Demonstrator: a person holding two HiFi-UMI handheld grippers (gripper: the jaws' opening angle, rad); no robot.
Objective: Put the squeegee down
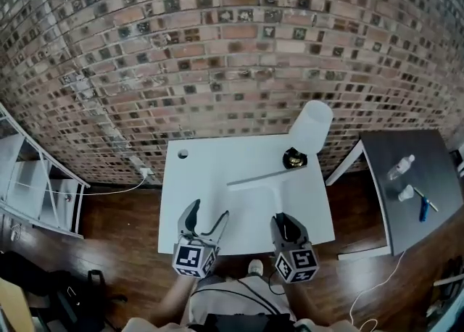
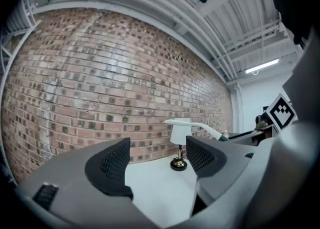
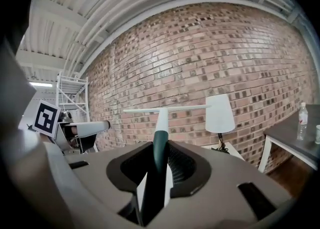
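Note:
The squeegee [image 1: 270, 180] has a white blade and shaft and a dark green handle [image 3: 160, 155]. My right gripper [image 1: 284, 220] is shut on that handle and holds it over the front right of the white table [image 1: 210, 178], blade [image 3: 167, 109] pointing toward the brick wall. In the left gripper view the blade [image 2: 192, 123] shows at the right. My left gripper [image 1: 210, 212] hovers over the table's front left, open, with nothing between its pads [image 2: 116, 160]. In the right gripper view the left gripper [image 3: 87, 129] is at the left edge.
A white-shaded lamp [image 1: 308, 135] stands at the table's back right corner, close to the blade's far end. A grey side table [image 1: 428, 167] to the right holds bottles [image 1: 400, 167] and a blue tool [image 1: 423, 209]. A white rack [image 1: 32, 182] stands at the left. The brick wall [image 1: 232, 48] is behind.

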